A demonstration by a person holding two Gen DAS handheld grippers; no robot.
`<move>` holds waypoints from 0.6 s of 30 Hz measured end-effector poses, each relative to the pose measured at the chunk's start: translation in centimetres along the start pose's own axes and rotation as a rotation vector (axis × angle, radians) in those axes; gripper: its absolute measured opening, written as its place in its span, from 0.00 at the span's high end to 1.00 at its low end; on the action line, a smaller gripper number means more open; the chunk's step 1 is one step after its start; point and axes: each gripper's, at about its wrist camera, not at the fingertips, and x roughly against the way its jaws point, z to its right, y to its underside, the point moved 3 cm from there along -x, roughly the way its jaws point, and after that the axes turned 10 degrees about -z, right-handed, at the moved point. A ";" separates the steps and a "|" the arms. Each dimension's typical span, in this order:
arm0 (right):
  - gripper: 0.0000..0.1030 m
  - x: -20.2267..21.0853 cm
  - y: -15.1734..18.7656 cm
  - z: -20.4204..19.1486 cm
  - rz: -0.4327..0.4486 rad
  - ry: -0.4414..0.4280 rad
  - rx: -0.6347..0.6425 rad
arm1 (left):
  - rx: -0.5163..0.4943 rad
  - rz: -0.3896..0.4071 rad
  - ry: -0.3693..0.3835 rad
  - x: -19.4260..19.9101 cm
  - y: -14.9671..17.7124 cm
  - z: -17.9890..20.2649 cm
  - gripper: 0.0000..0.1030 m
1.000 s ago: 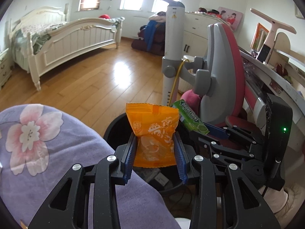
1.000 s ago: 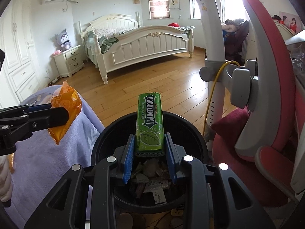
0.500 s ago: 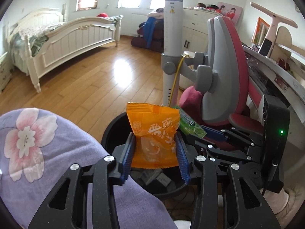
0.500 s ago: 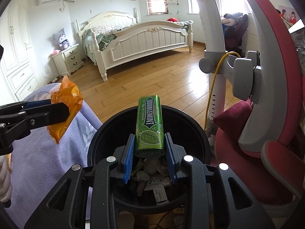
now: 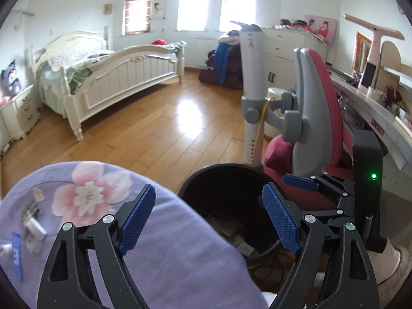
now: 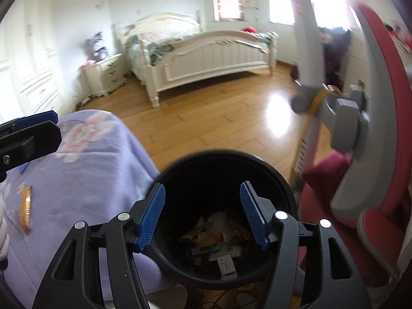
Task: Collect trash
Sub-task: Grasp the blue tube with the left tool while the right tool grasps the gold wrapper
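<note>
Both grippers were spread wide and held nothing. The right gripper (image 6: pixel 203 213) hung directly over the black bin (image 6: pixel 273 172), its blue pads (image 6: pixel 152 213) framing the opening, and the trash (image 6: pixel 219 242), a heap of wrappers and paper scraps, lay at the bottom of the bin, straight below and ahead of its fingers. The left gripper (image 5: pixel 208 219) hovered with its left finger over the purple flowered blanket (image 5: pixel 159 244) and its right finger over the bin (image 5: pixel 206 180), whose near left part the blanket covered. A few small scraps (image 5: pixel 33 226) lay on the blanket to the left of that gripper. Just right of the bin stood a red and grey chair (image 6: pixel 370 154), and a white bed (image 5: pixel 123 77) stood well beyond across the wooden floor (image 5: pixel 167 128).
</note>
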 end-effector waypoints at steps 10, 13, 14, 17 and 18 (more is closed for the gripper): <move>0.41 1.8 -3.5 -14.4 -0.039 -0.295 0.408 | 0.319 0.003 -0.176 7.8 5.9 -18.7 0.18; 0.41 1.3 -3.0 -19.2 -0.100 -0.404 0.487 | 0.364 -0.076 -0.232 9.1 9.0 -24.8 0.18; 0.41 1.0 -2.6 -20.5 -0.121 -0.425 0.507 | 0.359 -0.094 -0.249 9.2 9.6 -25.7 0.18; 0.41 -0.3 -1.3 -24.1 -0.185 -0.463 0.571 | 0.337 -0.157 -0.287 9.0 11.8 -28.1 0.26; 0.41 -0.8 -0.9 -25.3 -0.207 -0.469 0.593 | 0.336 -0.184 -0.285 8.6 12.5 -28.8 0.32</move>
